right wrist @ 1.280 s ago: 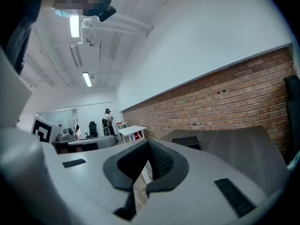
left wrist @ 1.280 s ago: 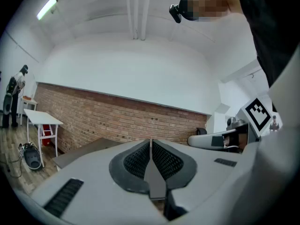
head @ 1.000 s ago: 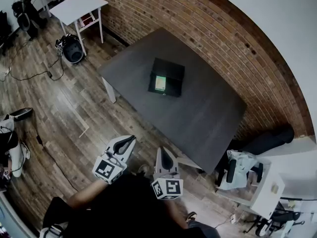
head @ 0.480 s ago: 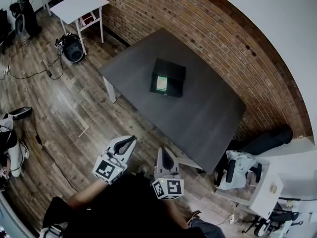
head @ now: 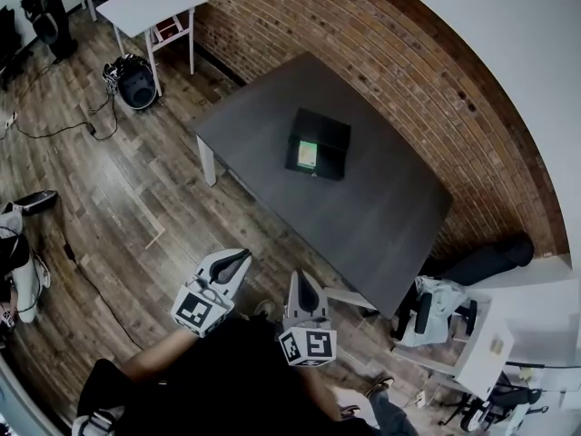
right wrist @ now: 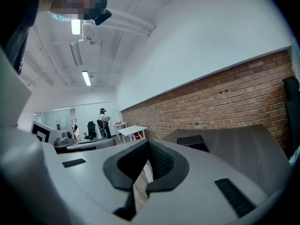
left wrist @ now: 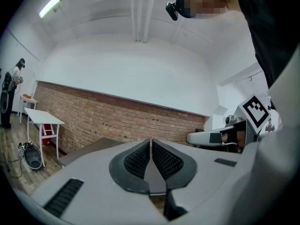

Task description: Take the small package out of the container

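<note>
Approach step, as I judge it: the table [head: 381, 216] is well ahead of me. The black container [head: 330, 133] sits on it, upper centre of frame, and the small package [head: 308, 154] lies inside, toward its lower-left side. To do this well I'd come in square to the table, then spread one gripper's jaws before dipping in, so I don't knock the rim. Left gripper [head: 238, 258] & right gripper [head: 300, 278] are low centre, side by side, pointing roughly level toward the table. Both have jaws pressed together w/ nothing between.

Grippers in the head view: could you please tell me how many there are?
2. The left gripper sits low, left of centre; the right gripper is just beside it, on its right. Both are shut.
</note>
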